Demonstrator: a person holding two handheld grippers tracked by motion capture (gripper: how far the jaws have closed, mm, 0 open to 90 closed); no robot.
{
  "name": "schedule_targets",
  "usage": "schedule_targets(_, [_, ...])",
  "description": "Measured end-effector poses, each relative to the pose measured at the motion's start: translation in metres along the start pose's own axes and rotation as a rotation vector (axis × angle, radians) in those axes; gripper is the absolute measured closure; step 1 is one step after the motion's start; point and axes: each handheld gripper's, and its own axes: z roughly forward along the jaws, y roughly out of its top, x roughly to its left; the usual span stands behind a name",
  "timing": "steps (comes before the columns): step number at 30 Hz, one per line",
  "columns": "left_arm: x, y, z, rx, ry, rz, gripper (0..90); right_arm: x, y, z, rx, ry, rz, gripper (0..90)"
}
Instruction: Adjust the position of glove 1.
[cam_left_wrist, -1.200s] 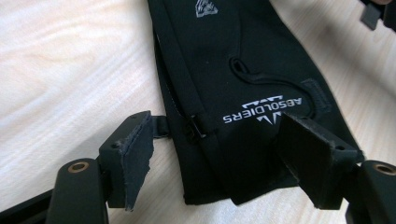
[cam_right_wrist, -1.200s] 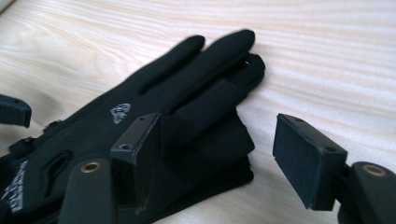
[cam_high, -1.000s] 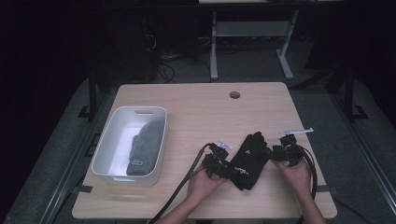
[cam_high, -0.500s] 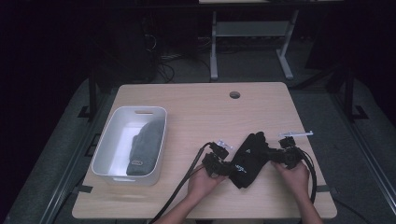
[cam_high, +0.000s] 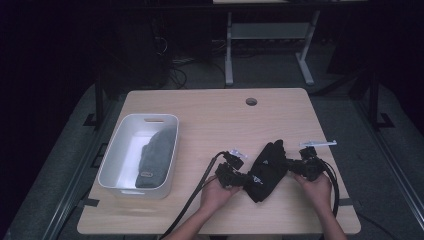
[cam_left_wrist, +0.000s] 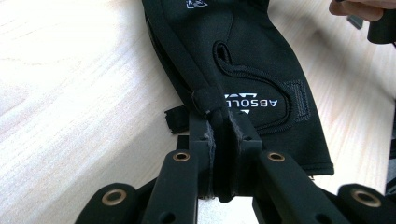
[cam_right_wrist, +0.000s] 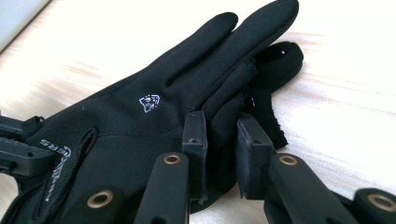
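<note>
A black glove (cam_high: 267, 167) lies flat on the wooden table near the front edge, fingers pointing away from me. My left gripper (cam_high: 244, 178) comes at it from the left. In the left gripper view, the left gripper (cam_left_wrist: 219, 140) has just been closing and is clamped on the cuff's folded edge by the white lettering of the glove (cam_left_wrist: 252, 56). My right gripper (cam_high: 292, 167) meets the glove from the right. Its jaws have just been closing too. In the right gripper view, the right gripper (cam_right_wrist: 223, 149) pinches the side edge of the glove (cam_right_wrist: 140, 126) below the fingers.
A white tub (cam_high: 116, 150) stands at the table's left with a grey beanie (cam_high: 155, 157) lying in it. A round cable hole (cam_high: 251, 101) is at the back of the table. Black cables (cam_high: 197, 192) trail off the front edge.
Both grippers' jaws have drawn in on the glove's two sides. The hands and the glove have stayed where they were.
</note>
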Motion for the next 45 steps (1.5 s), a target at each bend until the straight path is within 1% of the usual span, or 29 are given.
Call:
schedule_targets(1, [0.0, 0.0, -0.001, -0.005, -0.001, -0.005, 82.2, 0.0, 0.0, -0.001, -0.002, 0.0, -0.003, 75.8])
schedule_targets(3, [-0.001, 0.0, -0.004, -0.008, -0.003, 0.0, 82.2, 0.003, 0.001, -0.004, -0.004, 0.002, -0.004, 75.8])
schedule_targets(4, [-0.002, 0.0, -0.005, -0.012, -0.005, 0.001, 82.2, 0.004, 0.002, -0.005, -0.01, 0.0, -0.016, 75.8])
schedule_targets(5, [-0.002, 0.0, -0.007, -0.011, -0.004, 0.003, 82.2, 0.006, 0.002, -0.007, -0.008, 0.002, -0.016, 75.7])
schedule_targets(6, [-0.003, -0.001, -0.009, -0.011, -0.005, 0.014, 82.2, 0.007, 0.003, -0.008, -0.013, 0.001, -0.024, 75.8])
schedule_targets(7, [-0.004, -0.001, -0.01, -0.019, -0.004, 0.009, 82.2, 0.008, 0.003, -0.009, -0.013, 0.006, -0.023, 75.8])
schedule_targets(9, [-0.005, -0.001, -0.015, -0.021, 0.002, 0.024, 82.3, 0.012, 0.005, -0.012, -0.016, 0.009, -0.029, 75.9])
schedule_targets(10, [-0.006, -0.001, -0.017, -0.026, 0.002, 0.022, 82.3, 0.014, 0.006, -0.013, -0.018, 0.008, -0.037, 75.9])
schedule_targets(15, [-0.007, -0.003, -0.035, -0.052, 0.006, 0.033, 82.2, 0.025, 0.015, -0.019, -0.037, 0.025, -0.068, 75.8])
schedule_targets(16, [-0.007, -0.003, -0.037, -0.056, 0.007, 0.039, 82.2, 0.029, 0.017, -0.02, -0.031, 0.03, -0.064, 75.8])
schedule_targets(19, [-0.007, -0.003, -0.047, -0.069, 0.008, 0.04, 82.2, 0.034, 0.023, -0.022, -0.039, 0.043, -0.079, 75.9])
schedule_targets(22, [-0.007, -0.003, -0.057, -0.079, 0.014, 0.044, 82.2, 0.041, 0.029, -0.024, -0.042, 0.052, -0.085, 75.9])
schedule_targets(24, [-0.007, -0.003, -0.061, -0.086, 0.018, 0.047, 82.2, 0.046, 0.034, -0.024, -0.045, 0.054, -0.1, 75.9])
schedule_targets(27, [-0.007, -0.004, -0.07, -0.097, 0.019, 0.043, 82.1, 0.052, 0.04, -0.024, -0.045, 0.061, -0.103, 75.8])
schedule_targets(28, [-0.006, -0.004, -0.074, -0.103, 0.022, 0.044, 82.1, 0.054, 0.042, -0.025, -0.048, 0.068, -0.113, 75.8])
schedule_targets(31, [-0.004, -0.004, -0.084, -0.115, 0.03, 0.042, 82.1, 0.06, 0.05, -0.025, -0.055, 0.084, -0.113, 75.8])
schedule_targets(35, [-0.001, -0.005, -0.098, -0.132, 0.047, 0.041, 82.0, 0.071, 0.062, -0.024, -0.063, 0.103, -0.128, 75.8])
schedule_targets(40, [0.003, -0.008, -0.117, -0.148, 0.07, 0.04, 81.9, 0.086, 0.075, -0.02, -0.067, 0.119, -0.156, 75.8])
schedule_targets(41, [0.004, -0.009, -0.119, -0.151, 0.071, 0.041, 81.9, 0.089, 0.078, -0.018, -0.061, 0.122, -0.162, 75.8])
schedule_targets(43, [0.006, -0.01, -0.126, -0.16, 0.078, 0.038, 81.9, 0.094, 0.082, -0.016, -0.062, 0.131, -0.156, 75.8])
schedule_targets(44, [0.006, -0.01, -0.128, -0.16, 0.08, 0.039, 81.8, 0.096, 0.085, -0.015, -0.065, 0.136, -0.17, 75.8])
schedule_targets(45, [0.007, -0.011, -0.131, -0.165, 0.083, 0.037, 81.9, 0.098, 0.086, -0.015, -0.065, 0.14, -0.168, 75.8])
